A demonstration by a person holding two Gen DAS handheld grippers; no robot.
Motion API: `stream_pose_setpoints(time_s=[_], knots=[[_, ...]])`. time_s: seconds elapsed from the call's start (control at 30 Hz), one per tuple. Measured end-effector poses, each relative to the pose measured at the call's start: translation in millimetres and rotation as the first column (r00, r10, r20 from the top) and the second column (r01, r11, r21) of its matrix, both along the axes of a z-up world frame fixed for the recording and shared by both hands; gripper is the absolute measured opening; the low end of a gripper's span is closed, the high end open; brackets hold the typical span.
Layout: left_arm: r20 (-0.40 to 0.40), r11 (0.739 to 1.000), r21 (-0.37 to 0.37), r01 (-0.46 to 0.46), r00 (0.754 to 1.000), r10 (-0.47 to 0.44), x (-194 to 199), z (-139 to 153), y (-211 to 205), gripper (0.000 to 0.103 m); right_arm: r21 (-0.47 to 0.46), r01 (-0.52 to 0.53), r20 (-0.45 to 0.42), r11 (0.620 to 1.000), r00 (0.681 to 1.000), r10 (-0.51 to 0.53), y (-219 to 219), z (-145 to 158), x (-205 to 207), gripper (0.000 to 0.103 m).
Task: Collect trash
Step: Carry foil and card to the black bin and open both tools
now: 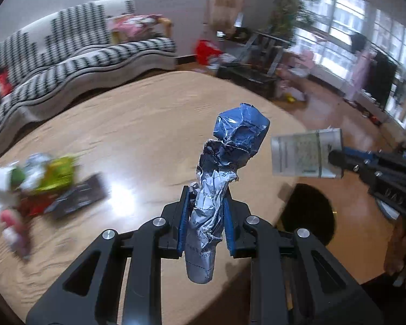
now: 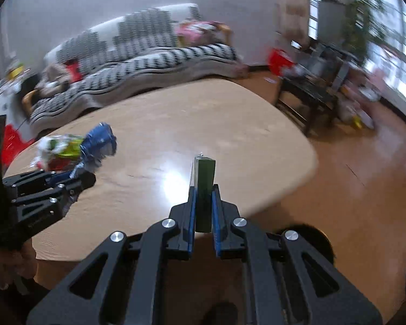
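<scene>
Two pieces of trash are held clear of the light wooden round-cornered table point(image 1: 138, 124), which serves as the landmark here. The left gripper point(image 1: 206, 216) is closed on a crumpled blue-and-silver foil wrapper point(image 1: 224, 162); its blue pads are pressed against the wrapper's twisted silver lower part, and the blue upper end stands above the near part of the table. The right gripper point(image 2: 203, 211) is clamped nearly shut on a flat grey-green printed carton point(image 2: 204, 189), seen edge-on in its own view and broadside in the left wrist view point(image 1: 305, 153), where it hangs past the table's right edge, over the brown floor.

A dark round opening, probably a black bin point(image 1: 307, 211), is seen just off the table's near right corner, below both held pieces; whether it is the intended container is a judgement only.

The task is judged to be partly done: two items have been picked up but not yet dropped. A blurred heap of mixed wrappers in green, yellow, red and white point(image 1: 35, 178) is still left on the table's left side, so further collecting would be needed.
</scene>
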State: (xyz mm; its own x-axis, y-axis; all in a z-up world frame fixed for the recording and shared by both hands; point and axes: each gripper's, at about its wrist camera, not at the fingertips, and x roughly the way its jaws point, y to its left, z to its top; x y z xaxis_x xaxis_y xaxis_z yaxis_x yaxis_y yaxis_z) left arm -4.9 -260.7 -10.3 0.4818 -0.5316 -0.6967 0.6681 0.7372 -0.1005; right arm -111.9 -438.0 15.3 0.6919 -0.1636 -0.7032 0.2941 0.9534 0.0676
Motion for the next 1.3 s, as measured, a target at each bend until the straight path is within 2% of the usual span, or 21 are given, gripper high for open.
stream_pose_setpoints(time_s=[0.2,0.43,0.63,1.17,1.23,1.27,1.3], knots=[[-0.065,0.99,-0.006,0.143,0.988,-0.143,-33,-28,-85,0.022,0.045,0.195,-0.083,0.98,0.978,-0.191,-71,-25,-53,0.012],[-0.191,0.965,0.019,0.26,0.949,-0.252,-57,-78,-156,0.022,0.135,0.366,-0.222,0.921,0.917,-0.332,-141,-66,-87,0.012],[-0.243,0.951,0.037,0.308,0.926,-0.29,-67,-102,-187,0.022,0.165,0.413,-0.247,0.896,0.896,-0.368,-163,-74,-96,0.012],[-0.289,0.94,0.009,0.342,0.901,-0.325,-56,-121,-229,0.023,0.156,0.458,-0.255,0.875,0.875,-0.413,-172,-74,-99,0.012],[-0.302,0.935,0.004,0.355,0.892,-0.337,-56,-125,-234,0.032,0.158,0.473,-0.273,0.867,0.864,-0.423,-175,-77,-99,0.012],[-0.306,0.933,0.009,0.359,0.89,-0.339,-56,-127,-235,0.052,0.161,0.482,-0.281,0.861,0.859,-0.428,-176,-79,-98,0.013],[-0.303,0.934,0.014,0.357,0.892,-0.336,-56,-128,-235,0.068,0.172,0.484,-0.285,0.858,0.858,-0.427,-177,-80,-99,0.022]])
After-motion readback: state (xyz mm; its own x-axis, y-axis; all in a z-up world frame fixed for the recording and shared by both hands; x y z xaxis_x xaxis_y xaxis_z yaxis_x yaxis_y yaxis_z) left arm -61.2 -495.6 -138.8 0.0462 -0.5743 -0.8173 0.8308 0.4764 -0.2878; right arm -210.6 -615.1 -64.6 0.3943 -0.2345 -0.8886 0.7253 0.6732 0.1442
